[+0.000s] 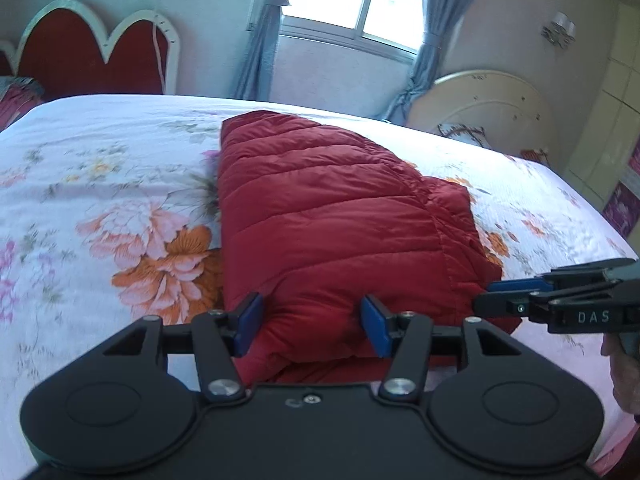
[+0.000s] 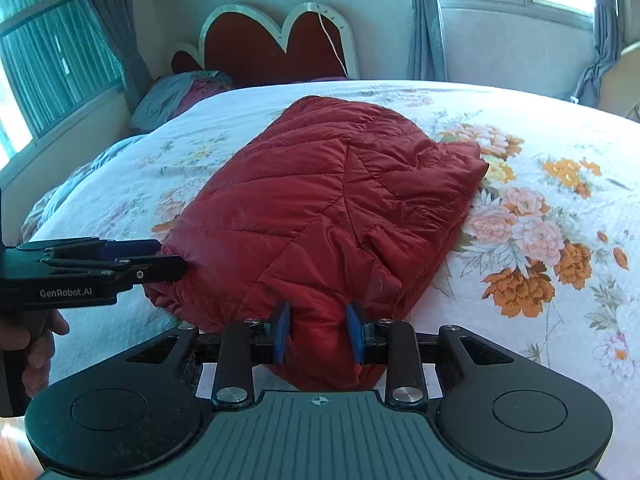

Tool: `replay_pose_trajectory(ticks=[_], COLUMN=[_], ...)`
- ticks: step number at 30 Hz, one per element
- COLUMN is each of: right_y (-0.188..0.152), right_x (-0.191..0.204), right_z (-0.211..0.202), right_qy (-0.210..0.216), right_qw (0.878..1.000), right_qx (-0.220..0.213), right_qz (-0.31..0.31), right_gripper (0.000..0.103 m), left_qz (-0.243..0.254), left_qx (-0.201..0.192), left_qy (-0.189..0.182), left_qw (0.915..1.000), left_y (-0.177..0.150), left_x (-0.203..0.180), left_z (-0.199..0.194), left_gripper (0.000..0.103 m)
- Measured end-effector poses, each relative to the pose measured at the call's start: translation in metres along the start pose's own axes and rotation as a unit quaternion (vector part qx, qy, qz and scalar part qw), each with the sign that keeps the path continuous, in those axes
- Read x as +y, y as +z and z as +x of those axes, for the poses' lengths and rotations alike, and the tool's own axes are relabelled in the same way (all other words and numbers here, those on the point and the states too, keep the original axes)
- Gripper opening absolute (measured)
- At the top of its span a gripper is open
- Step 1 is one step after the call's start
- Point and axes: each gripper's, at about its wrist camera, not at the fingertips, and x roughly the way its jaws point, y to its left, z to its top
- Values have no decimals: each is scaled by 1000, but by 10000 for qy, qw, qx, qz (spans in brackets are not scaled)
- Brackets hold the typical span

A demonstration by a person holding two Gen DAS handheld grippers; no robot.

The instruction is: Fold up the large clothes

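Left wrist view: a red quilted jacket (image 1: 332, 216), already folded narrow, lies on the floral bed (image 1: 100, 184), its near hem clamped by both the left gripper (image 1: 312, 324) and the right gripper (image 2: 320, 332), a final fold seemingly remaining.

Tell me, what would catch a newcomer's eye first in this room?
A puffy red quilted jacket lies folded in the middle of a bed with a flowered sheet. Two hand-held grippers pinch its near edge: the left and the right. Behind the bed stands a red, scalloped headboard.
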Motion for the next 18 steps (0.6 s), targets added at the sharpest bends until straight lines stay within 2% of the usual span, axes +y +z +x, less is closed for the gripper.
replay_pose_trajectory(ticks=[5,12,15,18], right_y=[-5,-1,1,-1], right_x=[-9,-10,-13,-8], right_z=[17,16,-9,-38], right_qy=[-99,-125,-59,-73], right_qw=[9996,9992,9996,9997], right_qx=[238,364,75,-151], right_qz=[63,46,267,161], right_gripper=[30,30,30,30], left_qz=[11,-1,-33,41], left_qx=[50,153,81,-42], left_qy=[200,374,424,439], left_qw=[9998,9992,9991,9990], left_y=[-3,2,3,2], left_x=[-3,-6,-12,-24], left_z=[6,5,-10,-30], left_gripper=[55,54,52,52])
